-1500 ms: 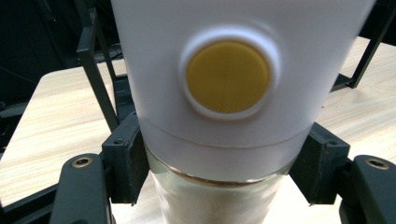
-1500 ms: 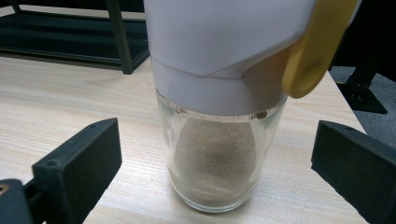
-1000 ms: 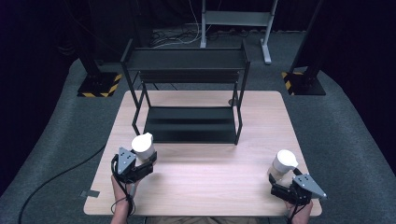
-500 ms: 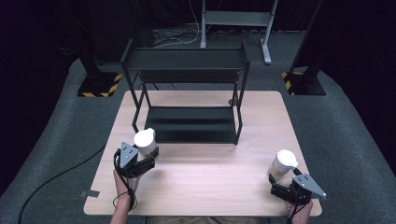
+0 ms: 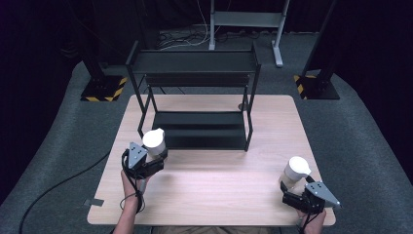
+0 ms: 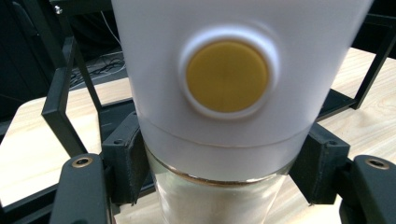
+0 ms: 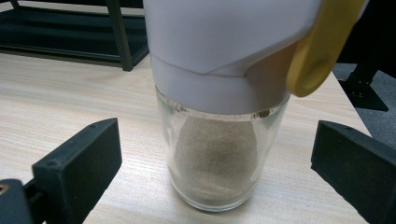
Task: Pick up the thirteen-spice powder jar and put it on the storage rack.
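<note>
Since the earlier frame, left hand-held gripper (image 5: 152,157) edged its clamped left jar (image 5: 154,141) toward the rack (image 5: 195,62); jar upright, lower shelf just ahead. Right hand-held gripper (image 5: 292,190): jaws wide open, flanking the upright right jar (image 5: 297,169) on the counter (image 5: 214,185), no contact.

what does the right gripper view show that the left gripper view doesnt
Right gripper view: the right claw open, its pads standing clear either side of a glass jar that rests on the table, powder inside, a yellow tab on its white cap.

Left gripper view: the left claw shut on another jar, pads pressed just below its white cap, which bears a round yellow button.

Both: a white-capped glass jar, the wooden table and part of the black rack.
</note>
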The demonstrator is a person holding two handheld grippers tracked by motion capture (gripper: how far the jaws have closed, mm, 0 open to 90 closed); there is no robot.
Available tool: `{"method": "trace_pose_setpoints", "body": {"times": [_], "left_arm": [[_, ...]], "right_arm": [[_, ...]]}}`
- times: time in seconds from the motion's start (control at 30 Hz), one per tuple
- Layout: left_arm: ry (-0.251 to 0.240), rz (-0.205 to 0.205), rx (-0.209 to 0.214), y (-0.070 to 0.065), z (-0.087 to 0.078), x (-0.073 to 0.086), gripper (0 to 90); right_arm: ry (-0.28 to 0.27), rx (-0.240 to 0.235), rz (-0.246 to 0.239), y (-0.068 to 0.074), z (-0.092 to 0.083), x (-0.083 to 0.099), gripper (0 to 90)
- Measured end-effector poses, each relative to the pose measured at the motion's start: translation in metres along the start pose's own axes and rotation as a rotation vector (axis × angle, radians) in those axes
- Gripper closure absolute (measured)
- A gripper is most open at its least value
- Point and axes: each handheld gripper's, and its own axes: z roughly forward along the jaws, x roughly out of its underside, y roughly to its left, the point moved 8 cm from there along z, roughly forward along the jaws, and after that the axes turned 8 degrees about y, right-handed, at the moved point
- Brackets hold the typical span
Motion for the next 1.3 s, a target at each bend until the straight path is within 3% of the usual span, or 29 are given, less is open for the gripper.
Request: {"method": "trace_pose_setpoints", "body": {"times": [1.3], "left_arm": [[-0.009, 0.011, -0.013, 0.012, 0.030, -0.033, 30.1]], "right_arm": [[-0.010, 0.003, 0.004, 0.000, -0.001, 0.001, 0.8]]}}
